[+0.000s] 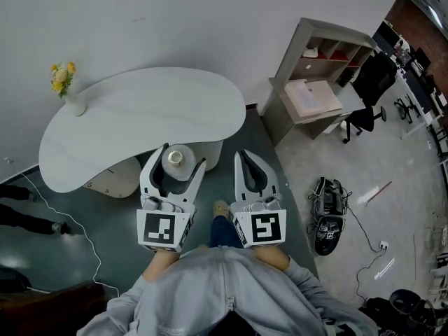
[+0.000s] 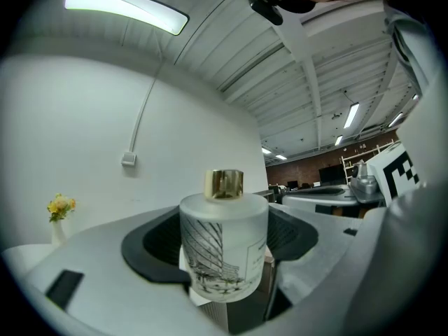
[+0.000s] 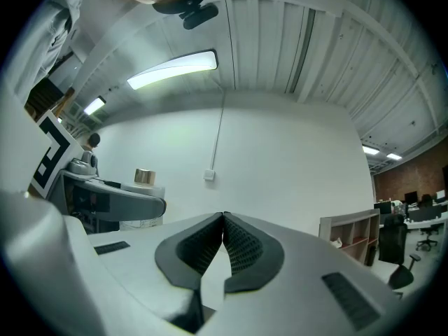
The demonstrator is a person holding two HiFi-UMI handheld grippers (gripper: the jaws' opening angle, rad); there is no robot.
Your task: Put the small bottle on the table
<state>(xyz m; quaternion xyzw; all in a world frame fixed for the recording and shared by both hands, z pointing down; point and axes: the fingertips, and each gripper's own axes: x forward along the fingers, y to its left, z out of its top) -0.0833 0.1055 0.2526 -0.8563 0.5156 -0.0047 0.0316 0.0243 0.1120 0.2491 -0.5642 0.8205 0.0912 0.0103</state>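
With the yellow flowers [image 1: 61, 78] at the far left end of the white table [image 1: 140, 117], my left gripper [image 1: 185, 155] clamps the small bottle [image 2: 224, 247] — frosted, gold-capped, upright — just at the table's near edge, while my right gripper [image 3: 224, 219] beside it is closed on nothing.

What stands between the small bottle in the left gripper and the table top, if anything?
Nothing visible does. The left gripper holds the small bottle just short of the near edge of the table, and the top there is bare. Only a vase of flowers stands on it, at the far left end, well aside.
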